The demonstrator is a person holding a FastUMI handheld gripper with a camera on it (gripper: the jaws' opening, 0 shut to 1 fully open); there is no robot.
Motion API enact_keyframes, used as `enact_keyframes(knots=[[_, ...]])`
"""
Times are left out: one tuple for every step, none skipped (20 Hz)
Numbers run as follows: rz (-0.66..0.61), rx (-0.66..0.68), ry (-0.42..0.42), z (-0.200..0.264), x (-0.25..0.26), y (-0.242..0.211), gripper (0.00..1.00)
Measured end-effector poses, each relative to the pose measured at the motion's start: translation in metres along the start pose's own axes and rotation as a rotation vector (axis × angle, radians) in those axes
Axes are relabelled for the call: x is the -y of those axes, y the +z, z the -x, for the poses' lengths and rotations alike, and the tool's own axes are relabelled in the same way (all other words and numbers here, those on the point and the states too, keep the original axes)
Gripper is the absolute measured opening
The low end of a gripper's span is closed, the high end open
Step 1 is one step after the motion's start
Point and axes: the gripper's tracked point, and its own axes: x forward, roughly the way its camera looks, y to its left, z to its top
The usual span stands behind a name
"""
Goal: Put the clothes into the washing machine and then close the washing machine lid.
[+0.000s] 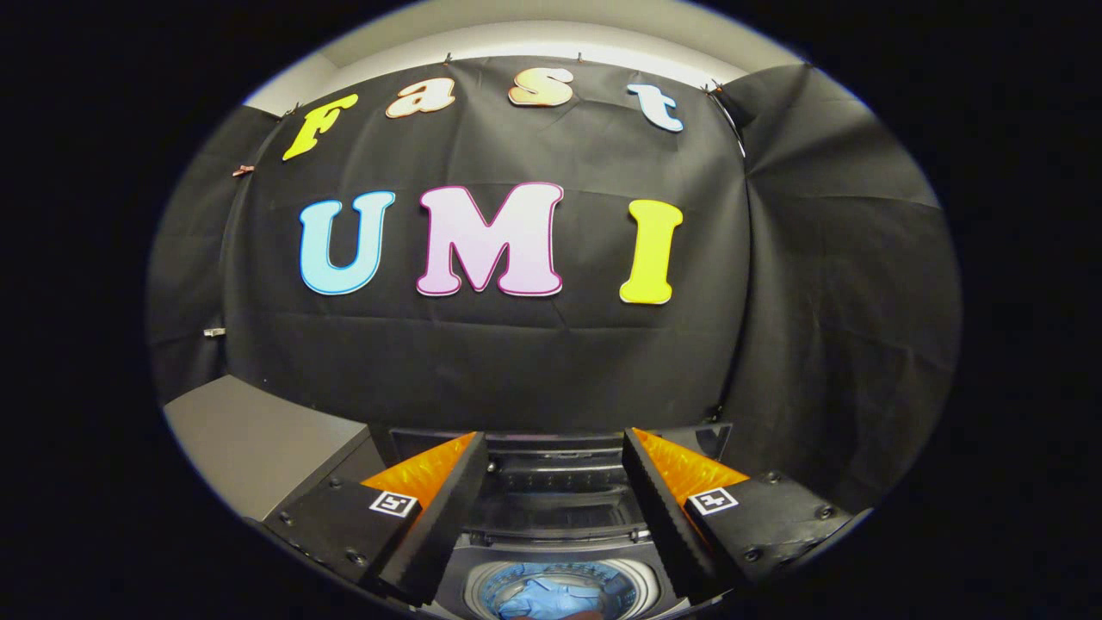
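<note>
The booth's black cloth wall hangs behind everything, creased and pinned along its top edge. Against its foot stands the washing machine, dark-bodied, its lid raised upright at the back so the tub is uncovered. To one side of the machine sits a grey cabinet with a flat top. The gripper is held above the machine with its fingers spread wide apart — nothing between them but the open top. Down in the round drum, between the fingers and low in the view, lies blue clothing, with what may be a reddish piece beside it — too little shows to be sure.
</note>
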Motion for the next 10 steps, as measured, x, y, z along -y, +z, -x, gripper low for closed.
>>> enact_keyframes(knots=[[-0.012, 0.004, 0.013, -0.004, 0.0, 0.001, 0.98], [-0.024, 0.006, 0.021, -0.01, 0.0, 0.0, 0.98], [-0.029, 0.002, 0.027, -0.017, 0.0, 0.0, 0.98], [-0.024, -0.004, 0.019, -0.027, 0.002, -0.003, 0.98], [-0.011, -0.017, 0.001, -0.04, 0.008, -0.008, 0.98], [-0.005, -0.059, -0.01, -0.051, 0.012, -0.019, 0.98], [0.007, -0.105, -0.018, -0.062, 0.015, -0.03, 0.98], [0.022, -0.145, -0.013, -0.072, 0.016, -0.042, 0.98], [0.037, -0.182, -0.007, -0.082, 0.016, -0.054, 0.99], [0.044, -0.207, 0.01, -0.087, 0.015, -0.06, 0.99]])
